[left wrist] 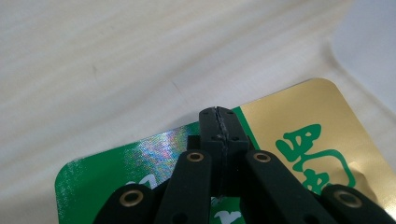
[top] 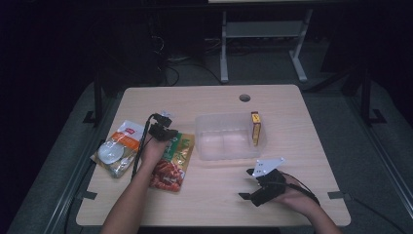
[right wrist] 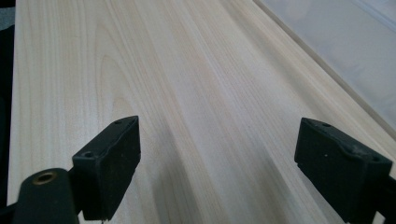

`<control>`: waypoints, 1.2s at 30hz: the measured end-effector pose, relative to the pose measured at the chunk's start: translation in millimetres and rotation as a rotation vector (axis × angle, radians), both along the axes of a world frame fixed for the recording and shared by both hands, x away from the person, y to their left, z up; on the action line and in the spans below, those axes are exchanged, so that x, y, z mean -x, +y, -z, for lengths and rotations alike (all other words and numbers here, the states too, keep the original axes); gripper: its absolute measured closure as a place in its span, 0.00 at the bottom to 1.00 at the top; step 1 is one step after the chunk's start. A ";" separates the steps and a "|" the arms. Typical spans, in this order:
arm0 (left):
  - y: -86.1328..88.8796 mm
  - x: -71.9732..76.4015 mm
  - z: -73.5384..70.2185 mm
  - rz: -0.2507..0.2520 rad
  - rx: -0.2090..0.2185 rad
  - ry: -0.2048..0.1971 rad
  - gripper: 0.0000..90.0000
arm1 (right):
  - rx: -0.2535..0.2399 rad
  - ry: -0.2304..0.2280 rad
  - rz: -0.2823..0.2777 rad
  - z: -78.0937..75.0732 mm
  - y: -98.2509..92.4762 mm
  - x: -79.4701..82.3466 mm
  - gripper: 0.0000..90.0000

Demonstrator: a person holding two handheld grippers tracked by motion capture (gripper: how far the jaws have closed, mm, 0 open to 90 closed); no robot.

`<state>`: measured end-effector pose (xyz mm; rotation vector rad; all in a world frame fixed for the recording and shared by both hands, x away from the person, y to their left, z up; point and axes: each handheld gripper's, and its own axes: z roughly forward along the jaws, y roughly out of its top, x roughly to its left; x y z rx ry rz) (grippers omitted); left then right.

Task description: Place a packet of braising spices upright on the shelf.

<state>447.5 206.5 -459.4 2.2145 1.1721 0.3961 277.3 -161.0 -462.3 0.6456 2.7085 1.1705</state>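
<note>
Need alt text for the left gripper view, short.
The left gripper, jaws closed together, sits over the top edge of a green and gold snack packet lying flat on a pale wooden table. Whether the packet's edge is pinched cannot be told. A corner of a clear plastic container shows at upper right.

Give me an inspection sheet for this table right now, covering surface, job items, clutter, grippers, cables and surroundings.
Surface: light wooden table with a round hole near the far edge.
Job's things: green and gold snack packet, flat on the table; clear plastic bin beside it.
Clutter: yellow box standing in the bin; orange and white packet at the left.
Grippers: left gripper shut, over the snack packet's top edge; right gripper open above bare wood.
Cables: black cable along the left forearm.
Surroundings: dark floor, grey table legs behind.
</note>
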 end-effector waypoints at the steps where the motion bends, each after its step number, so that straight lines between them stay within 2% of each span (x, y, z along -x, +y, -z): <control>1: 0.5 4.2 -0.3 0.006 0.000 0.005 1.00 | -0.002 0.000 0.001 -0.3 0.1 0.1 0.16; 5: 3.4 19.0 -0.2 0.026 0.024 0.020 1.00 | 0.001 -0.004 0.006 -1.0 0.2 0.5 0.16; 13: 2.4 38.3 -1.8 0.094 0.033 0.052 1.00 | 0.002 -0.008 0.010 -1.3 -0.4 0.2 0.16; 15: 1.8 47.3 -1.2 0.134 0.058 0.065 1.00 | 0.003 -0.007 0.014 -1.4 -0.7 0.2 0.16; 17: 1.9 50.0 -1.6 0.150 0.053 0.070 1.00 | 0.003 -0.014 0.015 -1.5 -0.6 0.1 0.16; 18: -0.1 56.8 -1.5 0.171 0.061 0.078 1.00 | -0.001 -0.010 0.019 -1.9 -0.4 0.2 0.16; 26: -6.0 75.8 -0.7 0.229 0.099 0.107 1.00 | -0.003 -0.016 0.031 -2.5 -2.1 -0.6 0.16; 29: -10.1 89.1 -1.2 0.295 0.089 0.121 1.00 | 0.001 -0.019 0.029 -2.1 -1.8 -0.6 0.16; 31: -12.5 95.8 -0.6 0.307 0.110 0.133 1.00 | 0.004 -0.024 0.027 -2.3 -2.0 -0.2 0.16; 32: -12.0 97.9 -1.0 0.331 0.098 0.136 1.00 | 0.005 -0.026 0.028 -2.5 -2.2 0.0 0.16; 36: -16.7 110.5 1.1 0.351 0.145 0.153 1.00 | 0.003 -0.028 0.032 -2.8 -2.8 -0.2 0.16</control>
